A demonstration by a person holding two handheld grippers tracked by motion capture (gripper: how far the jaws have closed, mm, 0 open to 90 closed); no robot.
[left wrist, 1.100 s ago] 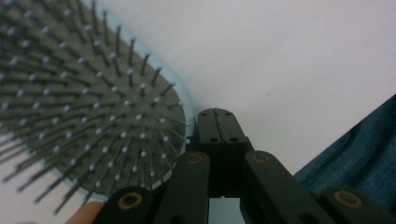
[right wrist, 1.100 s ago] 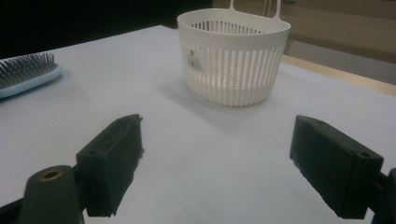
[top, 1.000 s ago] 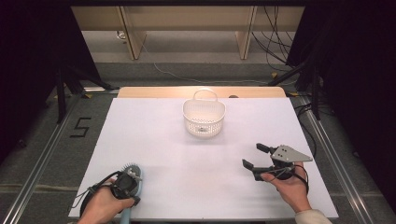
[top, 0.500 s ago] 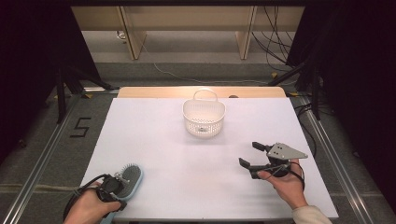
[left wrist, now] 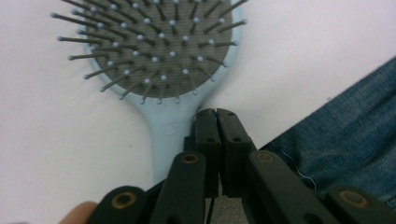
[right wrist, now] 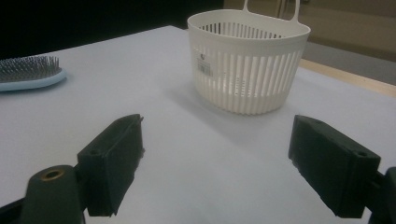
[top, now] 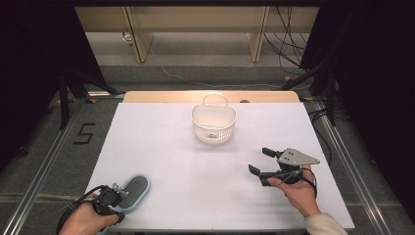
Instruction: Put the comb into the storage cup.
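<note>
Down at the near-left corner of the white table (top: pixel 161 147), the hairbrush (top: pixel 133 191) lies bristles up, pale blue handle pointing toward the person. The left gripper (top: pixel 108 201) sits right at that handle, and in the left gripper view its jaws are pressed together with nothing between them, just beside the handle. Over on the right, the right gripper (top: pixel 262 161) hovers with jaws spread wide and empty, facing the white slatted basket (top: pixel 213 122), which stands upright near the table's far edge, well apart from the brush.
</note>
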